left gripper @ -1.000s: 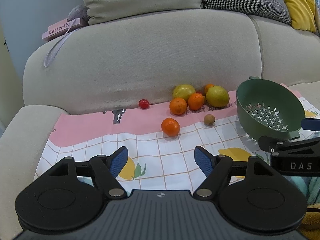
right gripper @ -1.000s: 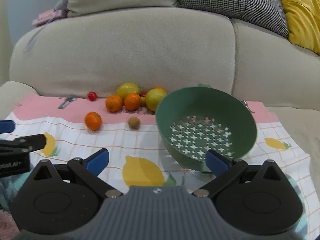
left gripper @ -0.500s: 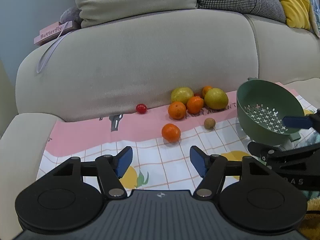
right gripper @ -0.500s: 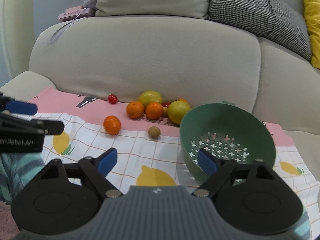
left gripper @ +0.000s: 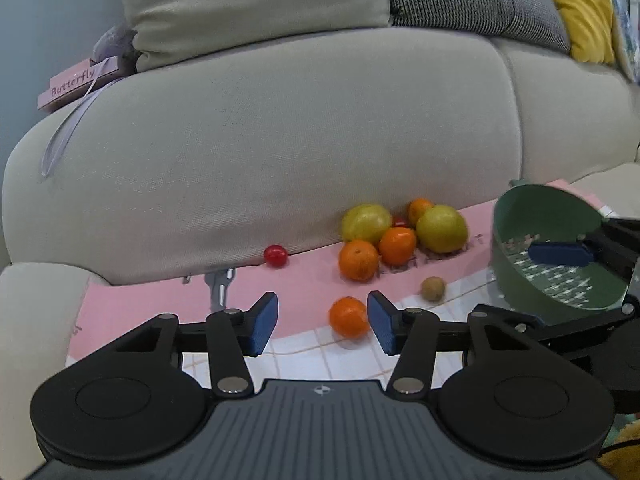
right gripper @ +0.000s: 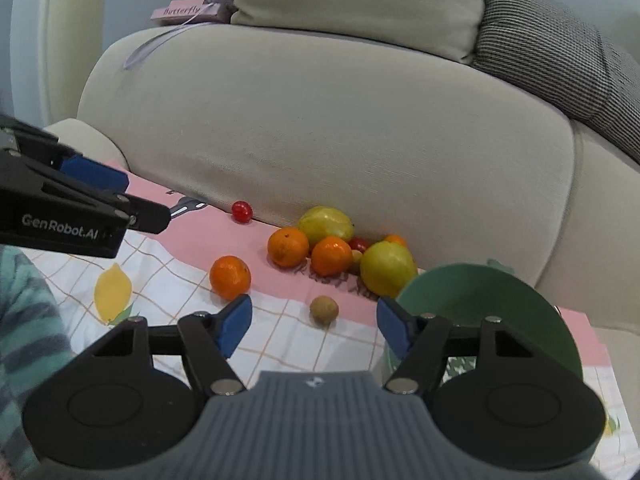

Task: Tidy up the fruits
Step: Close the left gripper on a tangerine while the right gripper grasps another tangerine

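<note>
Several fruits lie on a pink and checked cloth (left gripper: 304,292) against the sofa back: two yellow-green ones (left gripper: 366,222), oranges (left gripper: 358,260) and a red cherry tomato (left gripper: 275,255). A lone orange (left gripper: 349,317) sits just past my left gripper (left gripper: 322,326), close to the right-hand pad. The left jaws are closing and neither pad touches it. A small brown fruit (right gripper: 324,310) lies just beyond my right gripper (right gripper: 315,326), whose jaws are closing on nothing. The green colander (right gripper: 480,296) stands tilted to the right of the right gripper.
The beige sofa back (left gripper: 280,140) rises right behind the fruit, with cushions (left gripper: 256,4) on top and a pink "Butterfly" book (left gripper: 76,84). The left gripper's arm (right gripper: 68,216) crosses the right wrist view at the left, above a striped sleeve (right gripper: 24,300).
Both grippers have moved forward toward the fruit and their jaws have narrowed. The lone orange now sits by the left pads, and the brown fruit has come in front of the right pads.
</note>
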A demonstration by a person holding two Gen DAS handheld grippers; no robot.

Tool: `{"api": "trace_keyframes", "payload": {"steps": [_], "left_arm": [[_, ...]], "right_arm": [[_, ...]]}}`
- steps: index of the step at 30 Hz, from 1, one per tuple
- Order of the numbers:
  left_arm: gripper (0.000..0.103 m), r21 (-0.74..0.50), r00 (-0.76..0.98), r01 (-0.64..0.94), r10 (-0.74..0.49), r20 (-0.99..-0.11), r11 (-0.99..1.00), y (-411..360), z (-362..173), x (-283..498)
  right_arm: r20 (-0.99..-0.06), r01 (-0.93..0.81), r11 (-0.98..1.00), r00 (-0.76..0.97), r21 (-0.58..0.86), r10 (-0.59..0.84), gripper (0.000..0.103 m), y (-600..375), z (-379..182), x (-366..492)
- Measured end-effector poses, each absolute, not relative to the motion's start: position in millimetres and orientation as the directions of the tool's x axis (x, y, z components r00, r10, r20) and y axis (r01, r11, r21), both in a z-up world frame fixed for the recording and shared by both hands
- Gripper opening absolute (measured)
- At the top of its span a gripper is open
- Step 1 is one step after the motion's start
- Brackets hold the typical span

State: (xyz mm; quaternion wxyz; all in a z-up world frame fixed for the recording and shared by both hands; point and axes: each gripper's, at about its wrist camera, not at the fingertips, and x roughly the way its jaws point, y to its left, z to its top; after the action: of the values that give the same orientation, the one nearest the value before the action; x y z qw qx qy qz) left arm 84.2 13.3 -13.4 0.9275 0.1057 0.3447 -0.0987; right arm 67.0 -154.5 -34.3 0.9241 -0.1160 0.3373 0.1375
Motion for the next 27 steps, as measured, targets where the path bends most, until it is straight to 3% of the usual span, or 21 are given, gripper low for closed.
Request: {"api": "trace_keyframes", "payload": {"steps": [3,7,16,22,27], "left_arm": [[0.063,0.110,0.713,0.275,-0.126,-0.690,0.955,16,-17,100],[0.069,-0.010,0.625,0.310,-0.212,-0.751,0.951,24,-25,122],[0.069,-0.066,0.557,0.335,-0.254,-0.791,0.940,31,-56,150],[0.069,-0.054,0.527,0.404,-0.281,-0.802,0.913,23,-72,164],[0.069,-0.050,0.505,0.417,-0.277,-0.817,0.908,16,-85,178]], "right_arm": [[-0.662,-0.376,0.915,0.725,-0.146,0.192,0.066,-148,-40,84],[-0.690,-0.428,0.885,0.697,-0.181,0.195,0.067,-139,-48,110],[-0.743,-0.480,0.849,0.647,-0.219,0.174,0.072,-130,-70,159],[-0.778,-0.523,0.815,0.609,-0.250,0.152,0.060,-126,-85,189],[-0.797,-0.544,0.798,0.587,-0.261,0.140,0.060,-123,-93,211]]}}
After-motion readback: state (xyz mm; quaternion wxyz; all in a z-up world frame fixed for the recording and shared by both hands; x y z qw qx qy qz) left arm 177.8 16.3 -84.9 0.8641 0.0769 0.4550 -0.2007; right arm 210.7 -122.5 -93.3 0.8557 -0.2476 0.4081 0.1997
